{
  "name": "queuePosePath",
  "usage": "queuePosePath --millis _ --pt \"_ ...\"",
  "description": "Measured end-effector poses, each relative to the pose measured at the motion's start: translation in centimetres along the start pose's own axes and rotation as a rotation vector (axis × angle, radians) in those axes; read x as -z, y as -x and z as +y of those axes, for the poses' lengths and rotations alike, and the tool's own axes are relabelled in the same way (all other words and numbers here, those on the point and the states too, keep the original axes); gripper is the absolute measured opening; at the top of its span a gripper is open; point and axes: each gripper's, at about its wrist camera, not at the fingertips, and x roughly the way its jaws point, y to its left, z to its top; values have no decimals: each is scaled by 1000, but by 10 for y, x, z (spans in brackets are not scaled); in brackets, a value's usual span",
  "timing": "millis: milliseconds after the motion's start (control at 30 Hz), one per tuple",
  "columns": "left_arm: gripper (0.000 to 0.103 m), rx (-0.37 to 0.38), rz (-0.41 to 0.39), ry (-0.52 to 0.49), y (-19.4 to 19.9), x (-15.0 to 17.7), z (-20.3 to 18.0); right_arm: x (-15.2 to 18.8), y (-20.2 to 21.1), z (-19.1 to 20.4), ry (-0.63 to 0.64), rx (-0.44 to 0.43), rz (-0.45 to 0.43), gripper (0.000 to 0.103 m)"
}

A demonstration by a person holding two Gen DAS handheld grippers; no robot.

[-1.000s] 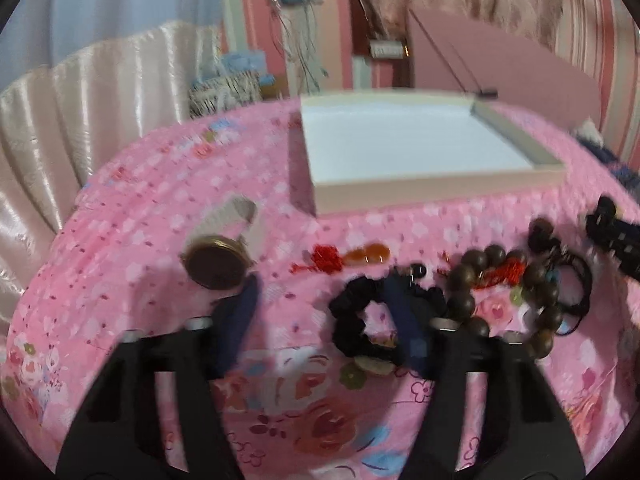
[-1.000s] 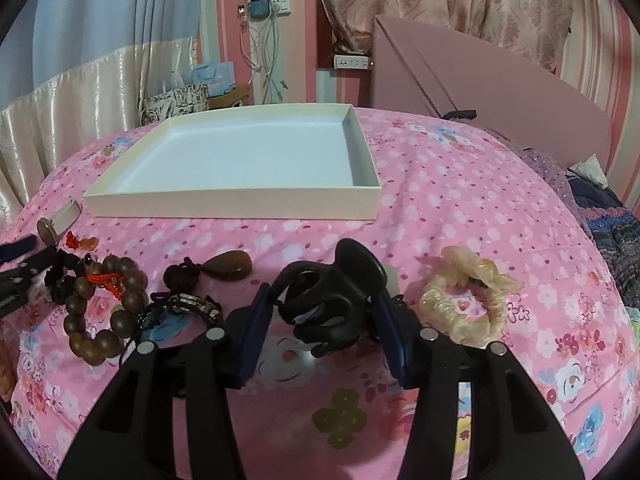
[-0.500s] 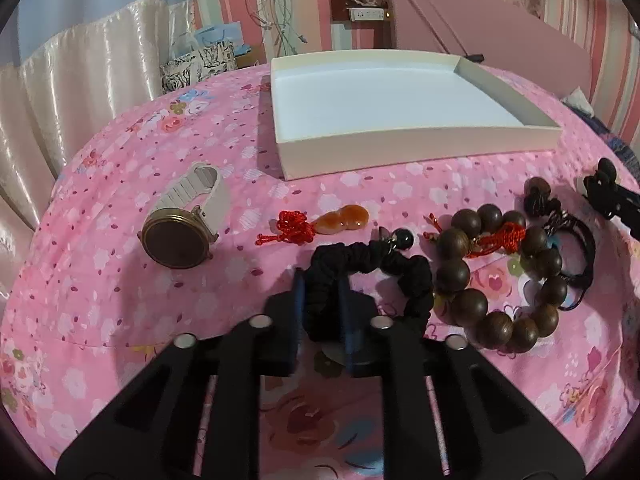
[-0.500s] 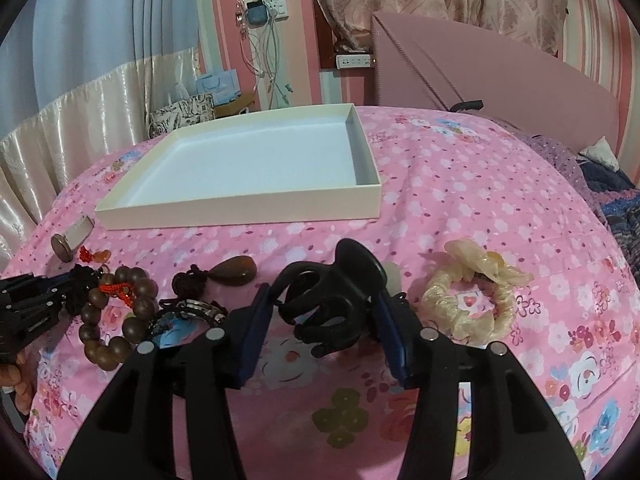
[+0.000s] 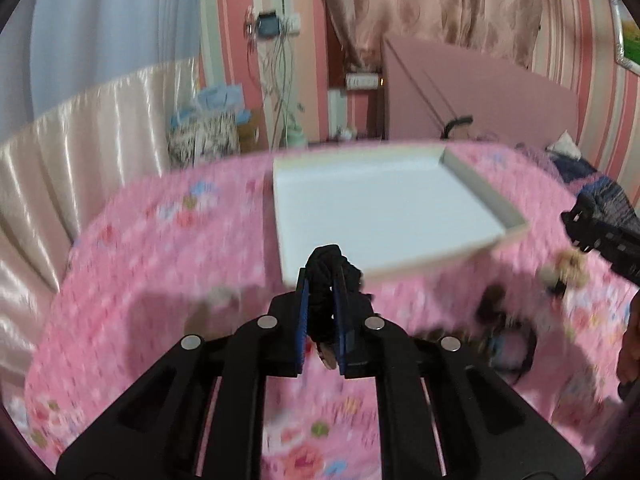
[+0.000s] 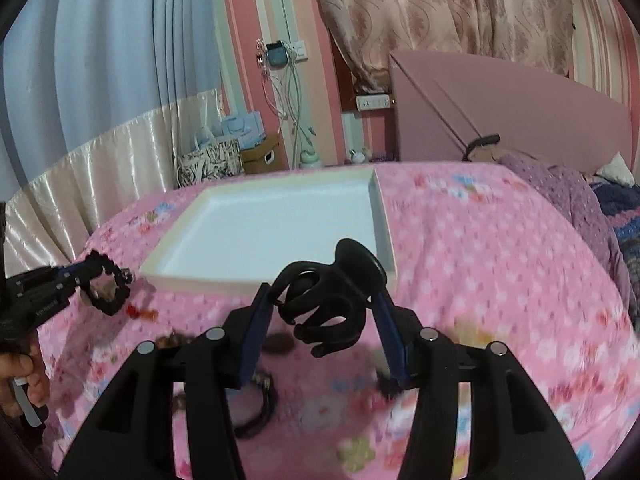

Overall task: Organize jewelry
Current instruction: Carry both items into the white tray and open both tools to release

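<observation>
The black scrunchie (image 5: pixel 329 280) is hanging pinched between the blue pads of the left gripper (image 5: pixel 322 316), its fabric bunching up above the fingertips while the rest of the loop is dangling below, as the right wrist view shows it (image 6: pixel 105 288) swinging clear of the bedspread; gripping one side of the ring rather than the whole band is letting the narrow jaws close almost fully and hold soft cloth firmly. The black claw clip (image 6: pixel 332 296) is sitting across the right gripper (image 6: pixel 320 320), whose jaws are standing about half apart and pressing on the clip's two sides, so the teeth are curling downward and the rounded handle is pointing toward the tray. Both pieces are being carried in the air in front of the near wall of the white tray (image 6: pixel 384 232), which is lying empty on the pink floral bedspread (image 6: pixel 500 272) and looks to be where they are going. Other pieces are waiting on the cover below, blurred in both views: a cream scrunchie (image 5: pixel 566 272) near the right gripper's body, a dark cord bracelet (image 6: pixel 260 408), and a small red and amber charm (image 6: pixel 142 313). A hand (image 6: pixel 24 380) is wrapping the left tool's handle at the edge of the right wrist view
</observation>
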Motion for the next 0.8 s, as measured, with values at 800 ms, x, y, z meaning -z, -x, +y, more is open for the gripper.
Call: queuePosePath --millis 800 --pt "9 -25 108 81 -147 -15 6 -27 -123 -19 53 53 106 51"
